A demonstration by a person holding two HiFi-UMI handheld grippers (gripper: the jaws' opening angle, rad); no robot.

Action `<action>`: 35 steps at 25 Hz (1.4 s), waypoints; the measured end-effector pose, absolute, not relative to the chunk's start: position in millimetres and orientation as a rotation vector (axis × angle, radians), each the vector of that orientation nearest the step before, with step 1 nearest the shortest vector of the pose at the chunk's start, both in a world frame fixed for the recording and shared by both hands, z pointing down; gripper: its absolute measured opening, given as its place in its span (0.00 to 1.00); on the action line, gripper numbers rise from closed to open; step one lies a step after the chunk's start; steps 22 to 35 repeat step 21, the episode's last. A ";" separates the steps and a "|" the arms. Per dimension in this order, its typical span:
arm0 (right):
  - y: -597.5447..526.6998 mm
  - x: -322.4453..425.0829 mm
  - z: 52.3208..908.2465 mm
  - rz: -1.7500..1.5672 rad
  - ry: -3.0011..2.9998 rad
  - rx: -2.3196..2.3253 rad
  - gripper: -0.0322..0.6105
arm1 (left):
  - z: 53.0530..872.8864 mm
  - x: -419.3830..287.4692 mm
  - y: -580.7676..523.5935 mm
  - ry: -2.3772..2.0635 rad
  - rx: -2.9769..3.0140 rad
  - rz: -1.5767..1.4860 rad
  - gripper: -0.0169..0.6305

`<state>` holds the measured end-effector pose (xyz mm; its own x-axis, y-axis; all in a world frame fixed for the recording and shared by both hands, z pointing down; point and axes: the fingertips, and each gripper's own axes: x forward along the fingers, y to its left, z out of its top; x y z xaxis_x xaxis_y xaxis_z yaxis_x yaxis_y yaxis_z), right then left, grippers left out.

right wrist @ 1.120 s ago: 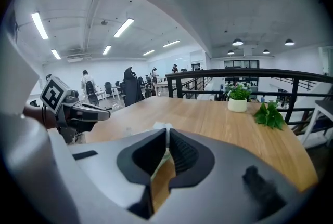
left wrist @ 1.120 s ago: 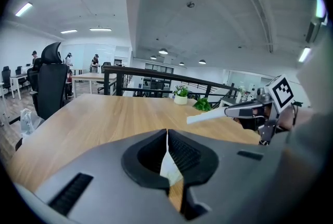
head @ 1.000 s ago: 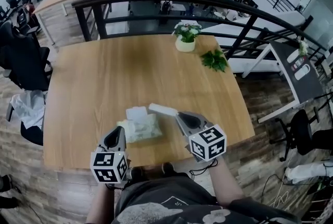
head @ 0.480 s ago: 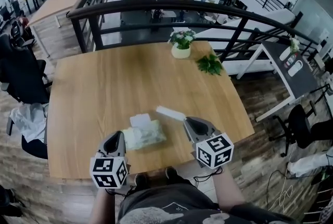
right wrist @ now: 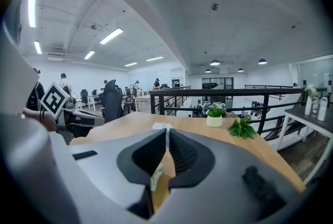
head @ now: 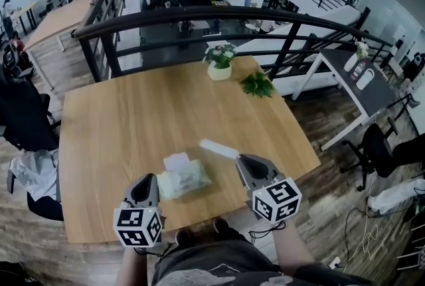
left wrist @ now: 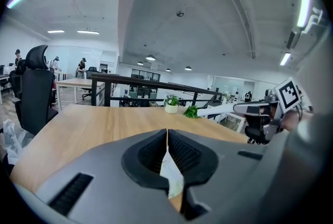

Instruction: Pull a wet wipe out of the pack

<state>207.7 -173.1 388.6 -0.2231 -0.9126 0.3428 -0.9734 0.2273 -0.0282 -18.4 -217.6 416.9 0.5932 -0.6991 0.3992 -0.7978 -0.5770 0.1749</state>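
With the left gripper (head: pixel 147 180) I am pinching the left end of the pack (head: pixel 184 178), jaws clenched on its film, over the near part of the table (head: pixel 126 112). The right gripper (head: pixel 244 160) is grasping one end of a white wipe (head: pixel 218 148), whose long axis is running leftward away from those jaws. The wipe is lying just beyond the pack, seemingly apart from it, nearer my right hand.

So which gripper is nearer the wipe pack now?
Left. The left gripper pinches the pack at its left edge; the right gripper sits off to its right, clear of it, jaws shut on a white wipe.
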 end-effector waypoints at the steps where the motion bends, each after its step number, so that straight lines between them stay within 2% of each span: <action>1: -171.5 209.7 387.4 0.345 -2.241 1.793 0.11 | 416.3 -17.5 -217.6 -1.204 2.496 0.412 0.05; 35: -160.9 201.8 398.0 0.367 -2.167 1.870 0.11 | 418.4 -13.6 -218.6 -1.060 2.597 0.430 0.05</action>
